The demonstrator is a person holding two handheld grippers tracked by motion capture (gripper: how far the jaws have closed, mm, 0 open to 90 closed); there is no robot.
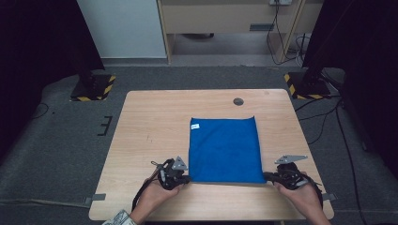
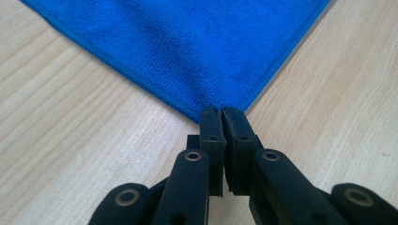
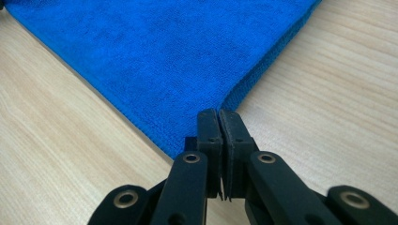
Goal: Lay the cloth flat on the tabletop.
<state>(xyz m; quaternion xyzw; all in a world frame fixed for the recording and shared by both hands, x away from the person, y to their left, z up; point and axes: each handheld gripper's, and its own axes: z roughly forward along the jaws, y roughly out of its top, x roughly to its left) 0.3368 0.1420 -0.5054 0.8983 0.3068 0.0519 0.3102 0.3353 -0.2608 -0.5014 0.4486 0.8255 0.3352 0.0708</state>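
Note:
A blue cloth lies flat on the wooden table, folded to a near square, with a small white tag at its far left corner. My left gripper is shut on the cloth's near left corner; in the left gripper view the jaws meet right at the tip of the cloth. My right gripper is shut on the near right corner, where the layered edge of the cloth runs in between the closed jaws.
A round dark cable hole sits in the table near the far edge. Bare wood surrounds the cloth on every side. Beyond the table are grey floor, two black stands with yellow-striped bases and loose cables.

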